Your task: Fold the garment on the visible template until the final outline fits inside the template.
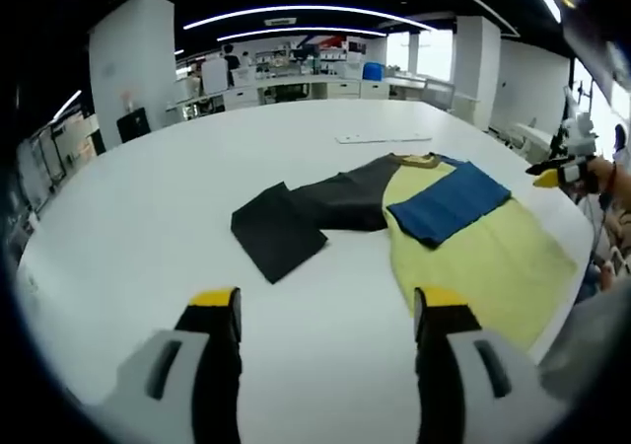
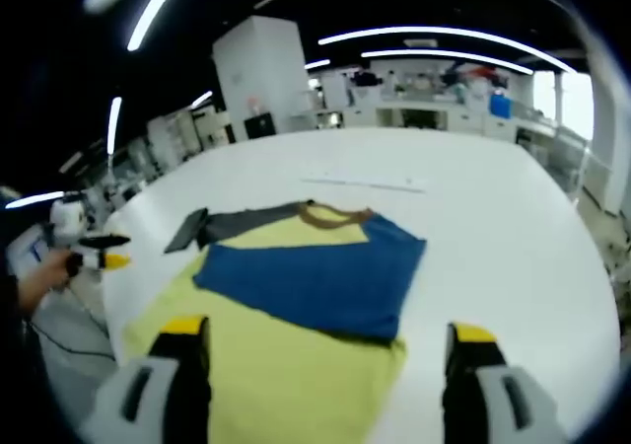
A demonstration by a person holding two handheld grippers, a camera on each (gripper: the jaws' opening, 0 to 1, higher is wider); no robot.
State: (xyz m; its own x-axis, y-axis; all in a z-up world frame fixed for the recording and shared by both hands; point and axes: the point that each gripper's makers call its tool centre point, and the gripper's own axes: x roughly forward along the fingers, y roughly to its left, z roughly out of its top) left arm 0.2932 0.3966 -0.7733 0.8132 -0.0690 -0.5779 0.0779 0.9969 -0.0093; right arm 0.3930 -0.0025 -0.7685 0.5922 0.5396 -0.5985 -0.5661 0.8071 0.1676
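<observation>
A yellow garment point(image 1: 483, 252) is lying flat on a white surface point(image 1: 148, 217). Its blue sleeve point(image 1: 451, 202) is folded across the chest, while the dark sleeve point(image 1: 296, 217) is stretching out sideways. A thin pale strip point(image 1: 380, 138) is resting beyond the collar. The left gripper point(image 1: 330, 311) is hovering over bare surface beside the garment, jaws spread wide and holding nothing. The right gripper point(image 2: 325, 343) is hovering over the garment's yellow body, jaws likewise wide apart and empty.

Yellow shirt point(image 2: 296, 365) flat on white table, blue sleeve folded across, dark sleeve outstretched
</observation>
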